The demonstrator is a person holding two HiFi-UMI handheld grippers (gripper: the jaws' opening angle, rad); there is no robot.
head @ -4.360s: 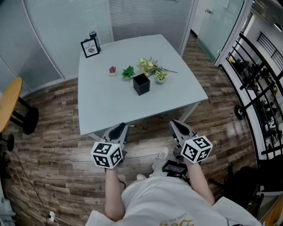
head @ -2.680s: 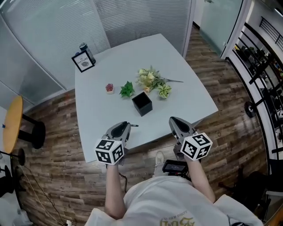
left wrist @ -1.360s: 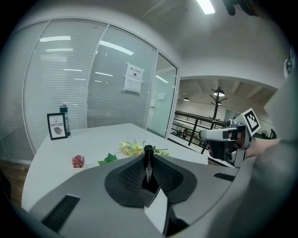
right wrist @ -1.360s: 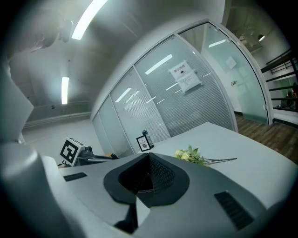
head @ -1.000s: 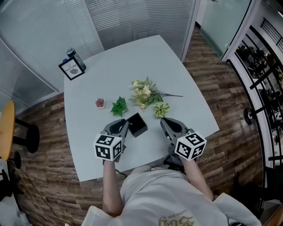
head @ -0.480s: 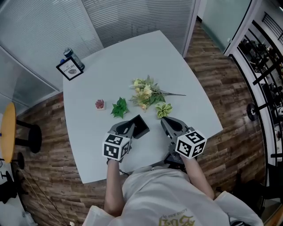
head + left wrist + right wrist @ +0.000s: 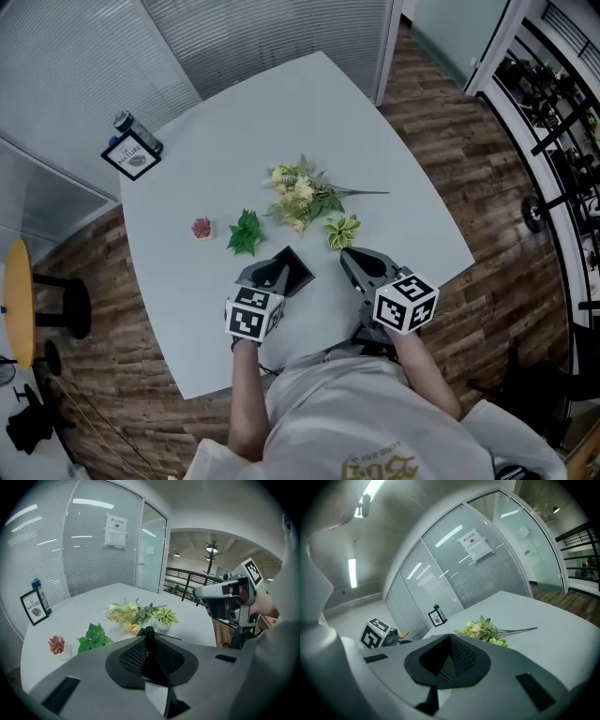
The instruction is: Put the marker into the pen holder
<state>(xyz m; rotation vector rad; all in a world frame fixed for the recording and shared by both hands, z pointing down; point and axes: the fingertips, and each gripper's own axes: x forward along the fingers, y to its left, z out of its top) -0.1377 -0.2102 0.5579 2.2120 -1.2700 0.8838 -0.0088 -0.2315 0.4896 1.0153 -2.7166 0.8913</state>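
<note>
My left hand-held gripper (image 7: 269, 277) is clenched on the marker (image 7: 149, 641), which stands nearly upright between the jaws with its blunt dark end poking up past their tips. I judge that I hold it low on the barrel and upright so the free end can lead into an opening rather than lie across it. In the head view the marker itself is too small to pick out.

The pen holder (image 7: 294, 270) is the black square box on the bench (image 7: 394, 187), just beside the tips of that gripper, on their right. From the left gripper view it is mostly hidden behind my own jaws, so lining up depends on the head view.

My right hand-held gripper (image 7: 359, 264) is pressed closed with nothing in it. It hangs over the bench on the other side of the pen holder, apart from it. I'd say it sits there to leave the left one a free path, and it is near enough to steady the box if it tips.

The bunch of flowers (image 7: 302, 192) and the little potted plants lie beyond the pen holder, out of the way. The marker is not yet in. What's left, I judge, is to bring it over the opening and let go.
</note>
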